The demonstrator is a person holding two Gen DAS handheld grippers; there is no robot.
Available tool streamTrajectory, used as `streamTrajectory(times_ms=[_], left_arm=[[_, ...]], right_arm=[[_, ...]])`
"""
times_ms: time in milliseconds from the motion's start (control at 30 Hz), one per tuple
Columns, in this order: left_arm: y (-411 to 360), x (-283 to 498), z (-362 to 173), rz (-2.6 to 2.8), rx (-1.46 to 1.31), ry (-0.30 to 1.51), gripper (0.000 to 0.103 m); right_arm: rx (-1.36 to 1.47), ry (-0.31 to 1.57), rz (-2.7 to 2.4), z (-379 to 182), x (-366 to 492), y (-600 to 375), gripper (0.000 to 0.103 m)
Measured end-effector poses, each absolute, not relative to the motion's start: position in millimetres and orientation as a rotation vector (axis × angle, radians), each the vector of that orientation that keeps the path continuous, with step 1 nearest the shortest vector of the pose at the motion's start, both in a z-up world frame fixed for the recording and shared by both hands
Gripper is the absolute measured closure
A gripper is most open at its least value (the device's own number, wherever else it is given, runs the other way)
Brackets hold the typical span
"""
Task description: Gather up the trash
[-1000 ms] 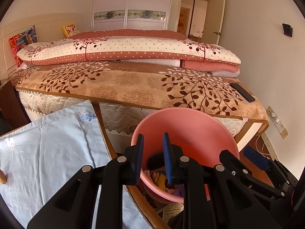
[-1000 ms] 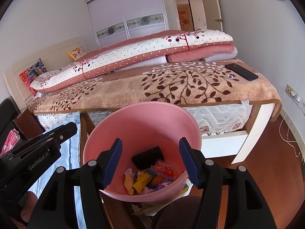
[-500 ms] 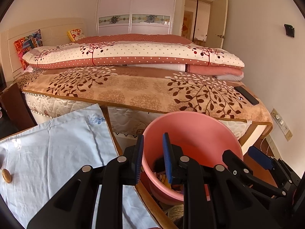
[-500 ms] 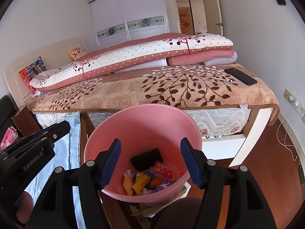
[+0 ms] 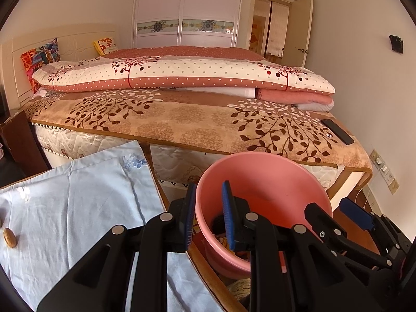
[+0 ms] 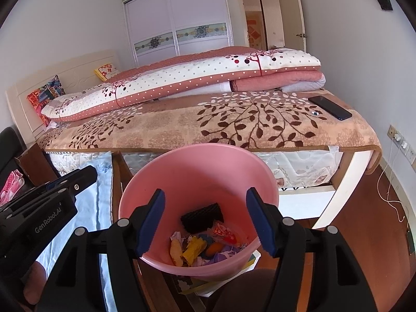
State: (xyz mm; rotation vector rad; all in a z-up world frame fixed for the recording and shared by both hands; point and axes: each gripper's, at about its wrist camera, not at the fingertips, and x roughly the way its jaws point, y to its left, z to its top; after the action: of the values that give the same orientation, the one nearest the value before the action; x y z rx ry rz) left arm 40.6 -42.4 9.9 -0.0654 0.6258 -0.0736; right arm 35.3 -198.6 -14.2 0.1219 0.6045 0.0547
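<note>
Right wrist view first: my right gripper (image 6: 205, 219) is nearest, its two blue pads spread wide with nothing pinched between them. Just past it sits the pink bucket (image 6: 197, 166), and I look straight down into it. At the bottom lies a pile of trash (image 6: 205, 247): yellow and orange wrappers, red and white packets, purple scraps and some white paper. A black ridged block (image 6: 202, 217) rests at the back of the pile. Under the bucket I see some flat paper things (image 6: 249, 258), but I cannot tell what they are.

From the left wrist view, my left gripper (image 5: 208, 215) has its jaws only a little apart. The near rim of the bucket (image 5: 260, 179) stands between the pads, one pad outside and one inside. I cannot tell if they press on it. To the left lies a light blue cloth (image 5: 78, 197) with a small brown oval thing (image 5: 10, 237) on it.

Farther back is the bed (image 6: 234, 127) with a leaf blanket, a folded dotted quilt (image 6: 195, 78) and a black phone (image 6: 330, 107) near its corner.
</note>
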Motion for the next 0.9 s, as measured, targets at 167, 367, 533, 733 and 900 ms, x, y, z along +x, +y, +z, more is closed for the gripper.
streamTrajectory(times_ms=[167,367,533,733,900], left_arm=[[-41.6,40.4,9.9,-0.074,-0.066,0.627,0.083],[-39.6,40.2,8.8,-0.075,-0.068,0.629,0.083],[-39.3,40.4,8.7,-0.075,-0.068,0.63,0.083],[-38.2,40.2,7.4,-0.076,-0.07,0.633,0.083],[-37.2,39.8,3.5,-0.075,-0.074,0.639,0.083]], right_arm=[[0.119,0.606,0.055,-13.6,35.3,-197.4,0.039],[0.118,0.609,0.056,-12.9,35.7,-196.3,0.039],[0.115,0.61,0.058,-13.1,35.9,-195.5,0.039],[0.11,0.614,0.061,-14.2,36.6,-192.4,0.039],[0.106,0.616,0.061,-16.1,37.1,-190.9,0.039]])
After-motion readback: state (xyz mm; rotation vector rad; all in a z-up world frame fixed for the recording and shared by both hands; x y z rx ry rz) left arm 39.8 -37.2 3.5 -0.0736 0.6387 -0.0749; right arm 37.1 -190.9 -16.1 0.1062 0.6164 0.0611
